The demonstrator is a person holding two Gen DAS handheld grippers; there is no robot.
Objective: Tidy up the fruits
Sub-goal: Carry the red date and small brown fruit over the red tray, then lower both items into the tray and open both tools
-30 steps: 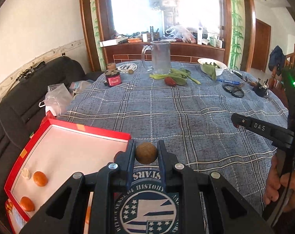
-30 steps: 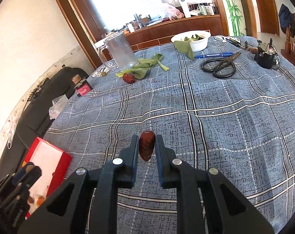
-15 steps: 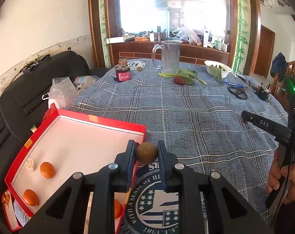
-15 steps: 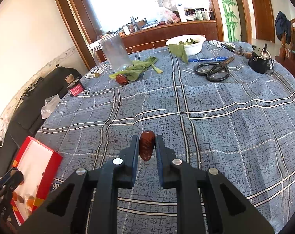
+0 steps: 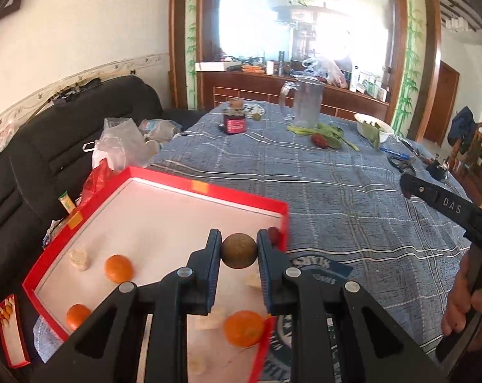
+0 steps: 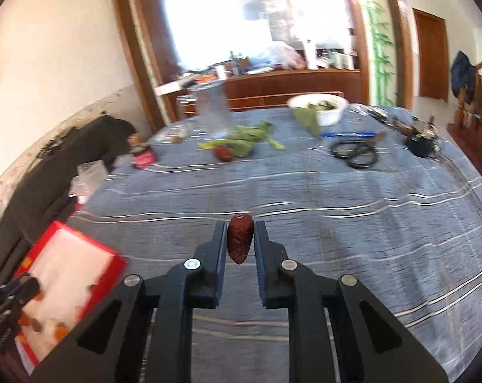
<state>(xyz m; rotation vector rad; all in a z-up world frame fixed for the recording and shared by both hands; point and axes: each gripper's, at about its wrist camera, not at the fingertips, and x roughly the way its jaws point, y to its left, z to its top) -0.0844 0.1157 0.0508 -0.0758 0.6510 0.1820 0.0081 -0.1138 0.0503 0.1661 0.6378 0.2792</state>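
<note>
Left claw (image 5: 239,250): clamped on a round brown fruit (image 5: 239,251), red tray (image 5: 209,191) beneath. Right claw (image 6: 240,244): clamped on a red date (image 6: 239,242), bench (image 6: 336,204) below.

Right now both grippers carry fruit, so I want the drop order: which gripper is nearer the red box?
Left. The left gripper holds its brown fruit over the red box; the right gripper, holding a red date, is over the tablecloth beside it.
</note>
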